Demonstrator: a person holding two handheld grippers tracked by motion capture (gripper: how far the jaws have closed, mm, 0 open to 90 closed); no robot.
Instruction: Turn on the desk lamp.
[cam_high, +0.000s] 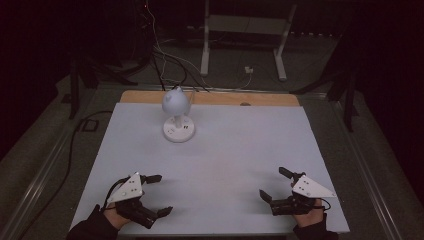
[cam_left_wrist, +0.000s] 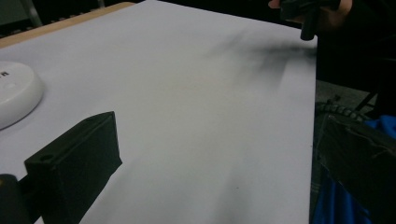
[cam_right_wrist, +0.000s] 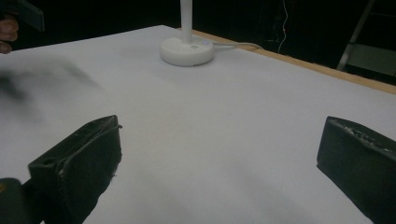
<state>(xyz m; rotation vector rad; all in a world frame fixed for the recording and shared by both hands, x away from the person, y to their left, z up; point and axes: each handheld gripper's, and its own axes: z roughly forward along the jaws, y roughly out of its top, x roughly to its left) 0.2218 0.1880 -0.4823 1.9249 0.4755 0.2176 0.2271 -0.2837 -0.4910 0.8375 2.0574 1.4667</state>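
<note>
I am holding the left gripper (cam_high: 156, 195) at the near left of the table (cam_high: 240, 145), jaws spread wide and gripping nothing. I am keeping the right gripper (cam_high: 274, 184) at the near right, equally wide and empty. The lamp (cam_high: 178, 114) is standing upright toward the far edge, well apart from both, its cord trailing off the back.

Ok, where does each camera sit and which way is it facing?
High view: above the person's side, looking forward and down on the table, the lamp and both hands, left tool and right tool.
Left gripper view: rides the left tool, looking across the sheet at the right tool.
Right gripper view: rides the right tool, facing the lamp.
Shared: all three show the lamp's base.
</note>
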